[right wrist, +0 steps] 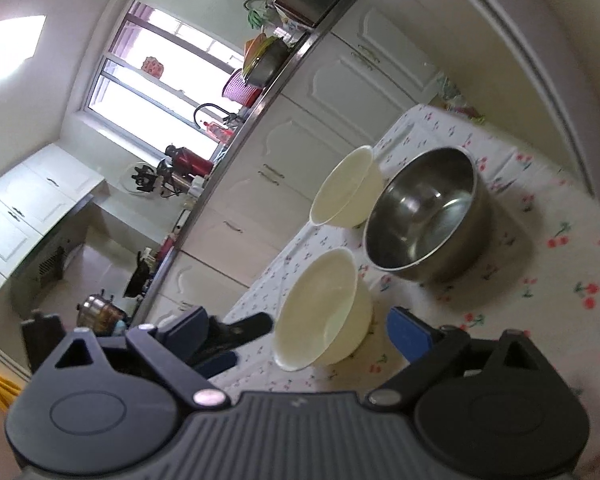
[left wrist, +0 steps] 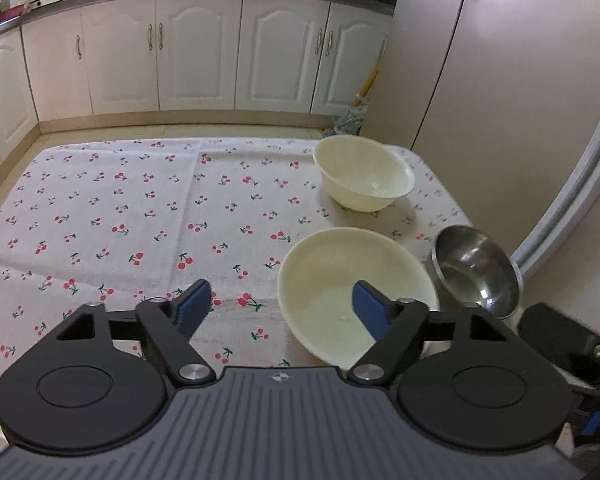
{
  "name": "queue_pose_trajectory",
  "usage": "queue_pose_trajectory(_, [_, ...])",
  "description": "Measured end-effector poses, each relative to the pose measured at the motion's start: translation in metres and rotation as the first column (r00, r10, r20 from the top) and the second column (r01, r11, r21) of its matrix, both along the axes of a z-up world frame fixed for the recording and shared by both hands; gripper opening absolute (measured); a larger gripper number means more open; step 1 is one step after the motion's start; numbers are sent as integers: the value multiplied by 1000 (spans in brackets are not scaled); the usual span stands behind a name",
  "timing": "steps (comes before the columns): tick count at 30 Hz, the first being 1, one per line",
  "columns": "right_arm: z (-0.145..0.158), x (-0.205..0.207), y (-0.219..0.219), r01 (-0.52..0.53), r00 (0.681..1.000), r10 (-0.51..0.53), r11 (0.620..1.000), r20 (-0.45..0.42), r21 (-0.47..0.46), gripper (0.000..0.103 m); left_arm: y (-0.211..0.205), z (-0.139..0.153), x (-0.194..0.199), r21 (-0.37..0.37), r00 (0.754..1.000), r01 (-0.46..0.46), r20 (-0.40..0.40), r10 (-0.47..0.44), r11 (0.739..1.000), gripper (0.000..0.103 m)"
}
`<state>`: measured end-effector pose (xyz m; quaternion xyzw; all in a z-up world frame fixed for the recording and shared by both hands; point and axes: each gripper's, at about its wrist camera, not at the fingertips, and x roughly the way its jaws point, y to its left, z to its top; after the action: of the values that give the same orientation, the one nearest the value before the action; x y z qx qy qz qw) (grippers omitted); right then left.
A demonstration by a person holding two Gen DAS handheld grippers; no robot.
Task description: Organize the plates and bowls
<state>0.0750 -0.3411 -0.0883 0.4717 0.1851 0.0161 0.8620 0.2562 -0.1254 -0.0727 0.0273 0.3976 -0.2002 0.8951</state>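
Note:
Two cream bowls and a steel bowl stand on a cherry-print tablecloth (left wrist: 120, 208). The near cream bowl (left wrist: 352, 292) lies just ahead of my left gripper (left wrist: 282, 304), which is open and empty; its right finger overlaps the bowl's rim. The far cream bowl (left wrist: 364, 172) sits behind it. The steel bowl (left wrist: 476, 272) is at the right edge. In the right wrist view, tilted, the near cream bowl (right wrist: 320, 308) sits between the fingers of my open right gripper (right wrist: 296, 332), the steel bowl (right wrist: 428, 212) and far cream bowl (right wrist: 348, 188) beyond.
White kitchen cabinets (left wrist: 200, 48) run behind the table under a cluttered counter. A wall and a door frame (left wrist: 572, 200) close the right side. A broom (left wrist: 364, 88) leans in the corner. The left gripper's fingers (right wrist: 236, 336) show in the right wrist view.

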Motion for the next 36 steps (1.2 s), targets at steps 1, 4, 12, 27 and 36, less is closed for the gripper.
queue_pose_trajectory(1, [-1, 2, 0, -3, 1000, 3, 1000, 1, 5, 96, -2, -3, 3, 5, 1000, -5, -5, 5, 1000, 82])
queue_pose_trajectory(4, [-2, 7, 0, -3, 1000, 3, 1000, 1, 20, 97, -5, -11, 7, 9, 1000, -4, -18, 5, 1000, 70])
queue_pose_trajectory(12, [-7, 21, 2, -25, 1000, 25, 998, 12, 53, 98, -12, -29, 19, 37, 998, -1, -55, 3, 999, 34])
queue_pose_trajectory(27, [-1, 32, 12, -66, 997, 64, 997, 38, 36, 100, -15, -35, 22, 30, 998, 31, -63, -29, 999, 16])
queue_pose_trajectory(36, [5, 26, 17, -74, 996, 73, 997, 42, 15, 101, -9, -23, 9, 14, 998, 44, -39, -43, 999, 16])
